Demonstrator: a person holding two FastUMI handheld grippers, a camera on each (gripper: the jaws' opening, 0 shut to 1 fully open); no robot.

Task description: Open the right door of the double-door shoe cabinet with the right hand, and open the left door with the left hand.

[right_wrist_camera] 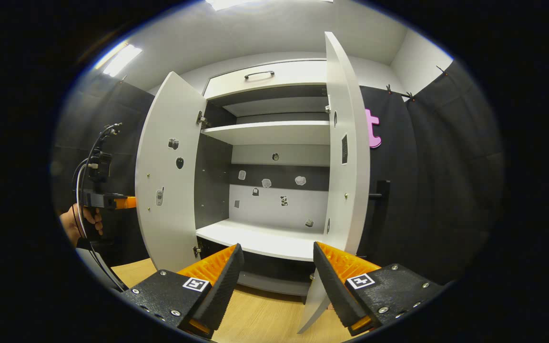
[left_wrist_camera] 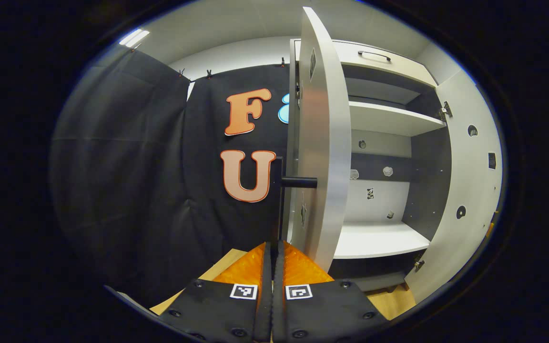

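Observation:
The white shoe cabinet (right_wrist_camera: pixel 274 131) stands with both doors swung wide, its shelves bare. In the left gripper view the left door (left_wrist_camera: pixel 324 143) is seen edge-on. Its dark vertical handle (left_wrist_camera: pixel 280 200) runs down into the tips of my left gripper (left_wrist_camera: pixel 273 245), which is shut on it. The right door (left_wrist_camera: pixel 470 190) hangs open at the far right. In the right gripper view my right gripper (right_wrist_camera: pixel 278 255) is open and holds nothing, low in front of the cabinet. The right door (right_wrist_camera: pixel 348 166) and its handle (right_wrist_camera: pixel 383 195) are just beyond its right finger. A hand holds the left gripper (right_wrist_camera: pixel 129 202) behind the left door (right_wrist_camera: pixel 167 181).
A drawer with a dark handle (right_wrist_camera: pixel 259 74) tops the cabinet. A light wooden floor (right_wrist_camera: pixel 265 314) lies under the grippers. Black cloth walls (left_wrist_camera: pixel 127 166) close in the booth on both sides. Small stickers dot the cabinet's back panel (right_wrist_camera: pixel 279 190).

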